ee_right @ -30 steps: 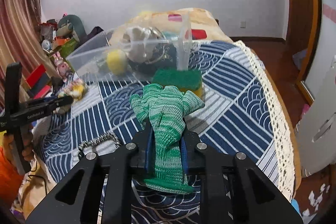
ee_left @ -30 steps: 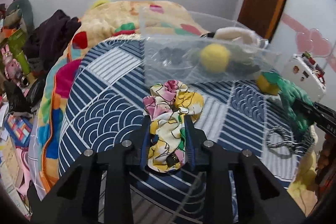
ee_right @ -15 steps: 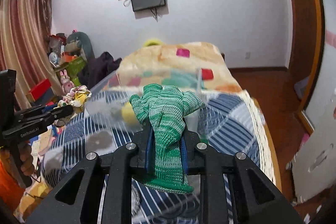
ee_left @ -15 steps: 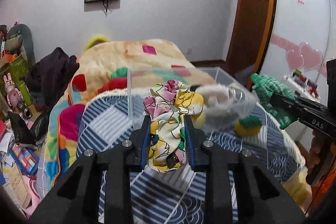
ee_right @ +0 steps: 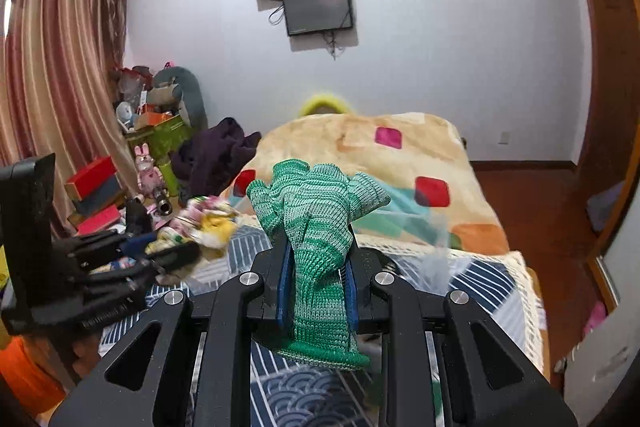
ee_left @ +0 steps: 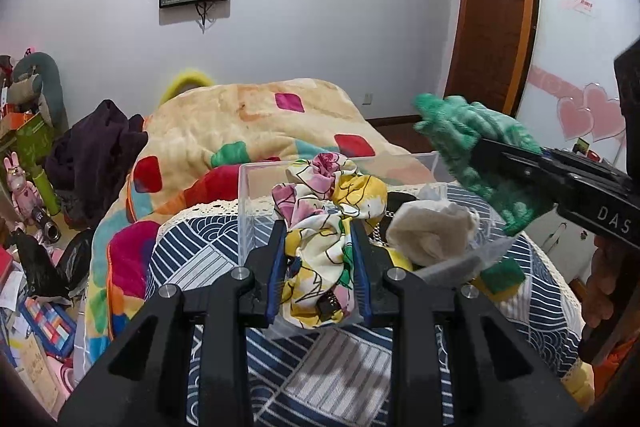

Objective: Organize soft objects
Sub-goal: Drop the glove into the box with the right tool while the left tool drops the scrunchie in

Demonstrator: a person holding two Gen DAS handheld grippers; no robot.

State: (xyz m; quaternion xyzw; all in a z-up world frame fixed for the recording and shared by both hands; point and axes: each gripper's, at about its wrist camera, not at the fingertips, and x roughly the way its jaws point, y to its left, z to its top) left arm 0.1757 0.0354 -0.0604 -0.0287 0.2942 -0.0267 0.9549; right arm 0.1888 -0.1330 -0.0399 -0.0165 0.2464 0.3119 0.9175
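My left claw is clamped on the floral scrunchie, a gathered ring of silky printed cloth in pink, yellow and white with thin black outlines; it bunches up between the blue-lined fingers at the centre of the left wrist frame. Just behind it stands the clear plastic bin, a thin-walled, straight-sided rectangular box. Inside, right of centre, I see a crumpled cream sock, soft and lumpy, and at the lower right a green sponge with a coarse top lies beside the bin; whether it touches the wall I cannot tell.

My right claw is clamped on the green knit glove, a ribbed, mottled weave of dark and pale green with a rolled cuff hanging below the fingers and stubby fingertips fanning out above. In the left wrist frame the same glove appears at the right, held up in the air above the bin's right side.

Everything sits on a bed spread with a navy and white cloth of wave and stripe patches edged in cream lace, and beyond it lies a plush peach blanket with bright blocks of colour.
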